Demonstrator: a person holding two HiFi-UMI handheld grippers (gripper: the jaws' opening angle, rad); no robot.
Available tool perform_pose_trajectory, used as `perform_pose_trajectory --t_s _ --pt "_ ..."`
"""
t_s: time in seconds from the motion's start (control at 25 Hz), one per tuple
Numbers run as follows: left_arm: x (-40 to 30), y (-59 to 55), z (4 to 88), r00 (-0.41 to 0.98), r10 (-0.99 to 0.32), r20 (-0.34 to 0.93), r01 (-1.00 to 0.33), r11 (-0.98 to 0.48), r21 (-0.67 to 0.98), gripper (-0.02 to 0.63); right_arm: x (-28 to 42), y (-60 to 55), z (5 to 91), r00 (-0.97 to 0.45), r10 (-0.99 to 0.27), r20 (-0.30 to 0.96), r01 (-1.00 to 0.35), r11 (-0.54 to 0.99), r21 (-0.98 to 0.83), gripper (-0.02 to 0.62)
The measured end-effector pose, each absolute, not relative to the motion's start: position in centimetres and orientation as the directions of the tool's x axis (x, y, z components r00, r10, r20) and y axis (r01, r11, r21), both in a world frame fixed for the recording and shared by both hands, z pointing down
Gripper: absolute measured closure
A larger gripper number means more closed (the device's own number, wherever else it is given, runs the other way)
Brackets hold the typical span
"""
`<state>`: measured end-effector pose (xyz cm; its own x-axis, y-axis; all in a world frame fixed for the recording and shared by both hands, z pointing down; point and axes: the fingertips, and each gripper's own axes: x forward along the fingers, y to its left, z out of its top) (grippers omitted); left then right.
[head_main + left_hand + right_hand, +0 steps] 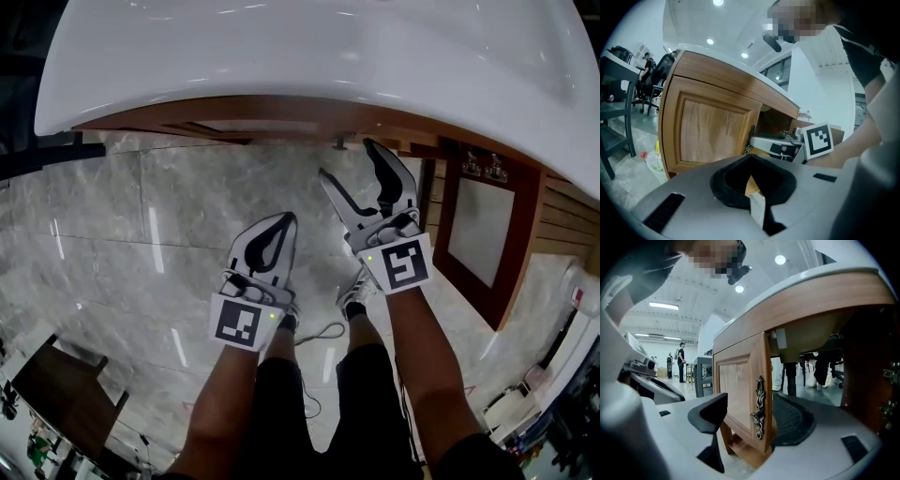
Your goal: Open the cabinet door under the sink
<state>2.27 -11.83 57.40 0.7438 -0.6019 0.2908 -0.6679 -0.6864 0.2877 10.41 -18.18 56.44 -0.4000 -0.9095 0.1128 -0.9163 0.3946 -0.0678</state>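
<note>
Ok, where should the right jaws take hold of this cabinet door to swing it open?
I'd take its free vertical edge beside the ornate metal handle, coming edge-on: one jaw on the front panel, one behind. The cabinet door has open space beside that edge, and the right gripper straddles it, jaws open, not pressing.

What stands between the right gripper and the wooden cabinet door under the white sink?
Nothing visible: the wooden cabinet door, edge and ornate metal handle, sits between the open jaws of the right gripper.
</note>
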Motion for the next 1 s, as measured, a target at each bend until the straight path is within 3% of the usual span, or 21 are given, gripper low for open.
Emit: perform_pose_trajectory --t_s 0.4,1.0 --pt "1.4 -12.5 57.4 0.728 -0.622 0.287 -0.685 -0.673 0.279 0.584 9.1 -21.9 57.3 -0.525 -0.84 0.133 -0.851 0.523 -0.055 0.253" --pt "-0.2 -10.9 57.1 0.718 -0.634 0.287 -0.696 -0.665 0.272 0.584 7.2 -23.7 58.1 -0.599 -0.776 0.197 -0.793 0.61 -0.008 0.249"
